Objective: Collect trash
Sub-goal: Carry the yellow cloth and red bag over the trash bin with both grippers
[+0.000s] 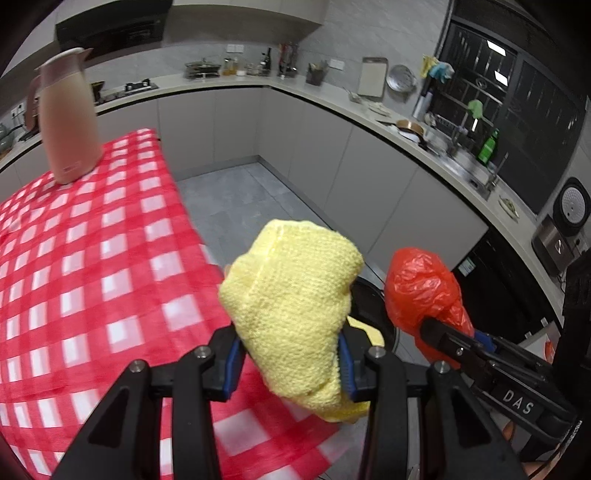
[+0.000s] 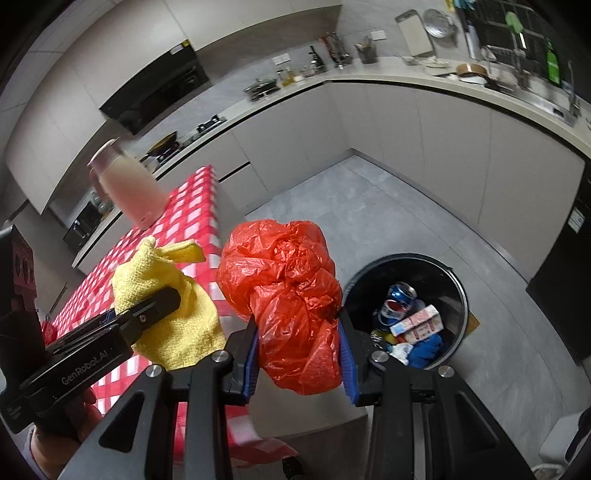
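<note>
Both wrist views angled downward, close, sharing checkered table (image 1: pixel 92 258) and kitchen counter (image 1: pixel 332 99)

Home kitchen. L-shaped counter (image 1: pixel 325 98) with grey base cabinets (image 2: pixel 454 147), gas hob (image 1: pixel 140 86) under a black range hood (image 1: pixel 110 31) at 11 o'clock, sink (image 1: pixel 469 166) and tap below a barred window (image 1: pixel 517 92) at 2 o'clock. Cutting board (image 1: pixel 373 76), bottles, pans on the worktop; grey tile floor (image 2: pixel 388 221).
</note>
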Motion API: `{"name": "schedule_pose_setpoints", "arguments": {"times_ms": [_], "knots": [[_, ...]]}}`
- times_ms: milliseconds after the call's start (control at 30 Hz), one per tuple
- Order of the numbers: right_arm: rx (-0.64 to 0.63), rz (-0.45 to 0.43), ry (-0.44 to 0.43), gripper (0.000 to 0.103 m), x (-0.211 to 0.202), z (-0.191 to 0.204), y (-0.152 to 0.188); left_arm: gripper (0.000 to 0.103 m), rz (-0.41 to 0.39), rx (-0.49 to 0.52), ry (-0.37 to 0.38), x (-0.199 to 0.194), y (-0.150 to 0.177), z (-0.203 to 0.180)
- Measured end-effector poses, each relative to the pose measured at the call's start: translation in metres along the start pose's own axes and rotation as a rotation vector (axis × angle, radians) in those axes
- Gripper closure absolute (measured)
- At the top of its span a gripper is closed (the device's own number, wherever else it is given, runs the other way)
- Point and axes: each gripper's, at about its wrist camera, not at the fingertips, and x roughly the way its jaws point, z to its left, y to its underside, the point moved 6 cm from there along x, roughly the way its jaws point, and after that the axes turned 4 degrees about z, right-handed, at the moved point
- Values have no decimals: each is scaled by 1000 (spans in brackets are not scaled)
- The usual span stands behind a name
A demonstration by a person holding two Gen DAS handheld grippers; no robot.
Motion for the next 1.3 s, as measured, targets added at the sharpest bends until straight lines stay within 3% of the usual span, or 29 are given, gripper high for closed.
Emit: {"name": "schedule_pose_setpoints", "arguments": {"times_ms": [333, 600, 1300], "knots": [[71, 9, 50, 64, -7, -66, -1, 60, 55, 36, 32, 36, 1, -50], [92, 37, 66, 64, 5, -115, -8, 60, 92, 21, 13, 66, 7, -72], [48, 163, 27, 64, 78, -150, -35, 59, 195, -68, -85, 128, 15, -83]]}}
